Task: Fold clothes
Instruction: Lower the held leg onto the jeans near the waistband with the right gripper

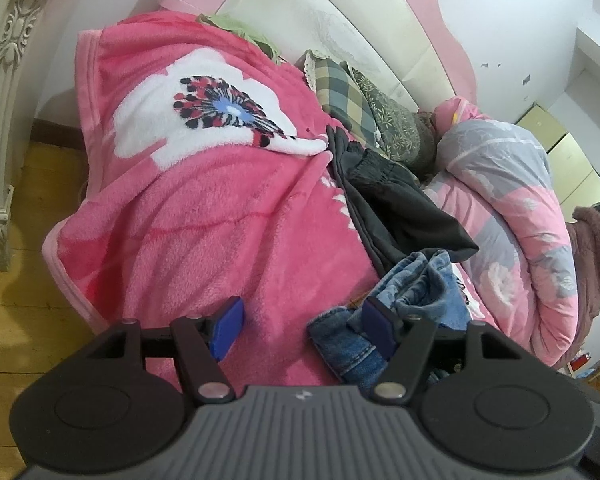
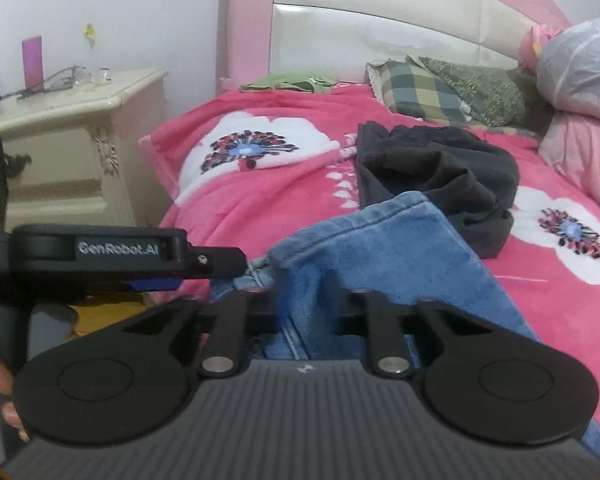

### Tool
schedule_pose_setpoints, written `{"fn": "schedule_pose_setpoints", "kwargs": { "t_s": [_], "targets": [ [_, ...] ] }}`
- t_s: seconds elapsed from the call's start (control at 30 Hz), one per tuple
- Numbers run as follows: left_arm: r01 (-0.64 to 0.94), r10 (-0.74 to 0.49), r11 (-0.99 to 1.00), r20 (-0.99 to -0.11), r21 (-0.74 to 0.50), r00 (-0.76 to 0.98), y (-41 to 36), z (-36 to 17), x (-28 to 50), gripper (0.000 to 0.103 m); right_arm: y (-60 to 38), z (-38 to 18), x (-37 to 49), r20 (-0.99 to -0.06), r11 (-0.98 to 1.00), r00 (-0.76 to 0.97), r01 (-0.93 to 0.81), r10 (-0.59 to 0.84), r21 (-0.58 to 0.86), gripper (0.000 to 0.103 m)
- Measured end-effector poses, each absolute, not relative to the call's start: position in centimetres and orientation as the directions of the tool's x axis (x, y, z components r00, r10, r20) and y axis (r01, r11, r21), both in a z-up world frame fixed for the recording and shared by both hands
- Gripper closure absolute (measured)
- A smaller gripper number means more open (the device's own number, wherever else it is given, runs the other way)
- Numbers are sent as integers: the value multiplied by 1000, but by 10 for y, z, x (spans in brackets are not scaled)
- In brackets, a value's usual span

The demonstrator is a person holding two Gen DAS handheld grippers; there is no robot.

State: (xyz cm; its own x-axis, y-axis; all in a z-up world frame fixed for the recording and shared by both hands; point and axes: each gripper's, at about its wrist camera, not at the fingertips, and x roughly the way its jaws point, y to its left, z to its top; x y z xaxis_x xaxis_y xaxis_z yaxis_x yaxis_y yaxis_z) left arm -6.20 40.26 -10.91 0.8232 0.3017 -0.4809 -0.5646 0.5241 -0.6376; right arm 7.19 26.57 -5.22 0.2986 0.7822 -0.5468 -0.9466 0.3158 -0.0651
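Blue jeans (image 1: 420,284) lie bunched on the pink flower blanket (image 1: 200,220) of a bed. My left gripper (image 1: 304,328) is open; its right blue pad (image 1: 376,328) rests against the denim and the left pad stands over bare blanket. In the right wrist view the jeans (image 2: 380,248) rise out of my right gripper (image 2: 300,304), whose links are drawn in and whose fingertips the cloth hides; it is shut on the jeans. The left gripper (image 2: 204,268) reaches in from the left, its tip at the jeans' seam edge. A black garment (image 2: 440,172) lies crumpled just behind the jeans.
A cream carved nightstand (image 2: 68,140) stands left of the bed, over wooden floor (image 1: 20,300). Plaid and green pillows (image 2: 416,88) and a green garment (image 2: 288,82) lie by the headboard. A rolled pink-grey quilt (image 1: 512,184) fills the right side; a person in a brown fluffy coat (image 1: 596,248) stands beyond.
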Motion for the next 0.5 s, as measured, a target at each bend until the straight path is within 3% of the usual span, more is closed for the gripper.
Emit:
{"fn": "schedule_pose_setpoints", "kwargs": {
  "t_s": [0.07,0.23,0.33,0.43,0.5],
  "targets": [
    [-562,299,525,-479,-639,825,403,-109,-62,36,262,-51,71,-526,327,306,-943,793,-57,100],
    [-561,302,524,-476,-641,826,403,-110,-62,36,257,-35,66,-464,303,276,-953,842,-17,100],
    [-560,296,513,-478,-651,827,405,-110,-64,37,265,-43,64,-494,291,260,-957,830,-15,100],
    [-564,296,491,-481,-664,825,409,-108,-69,37,266,-53,68,-524,296,238,-955,818,27,94],
    [-579,329,479,-476,-660,815,410,-103,-76,37,255,-50,73,-508,308,217,-946,834,101,81]
  ]
}}
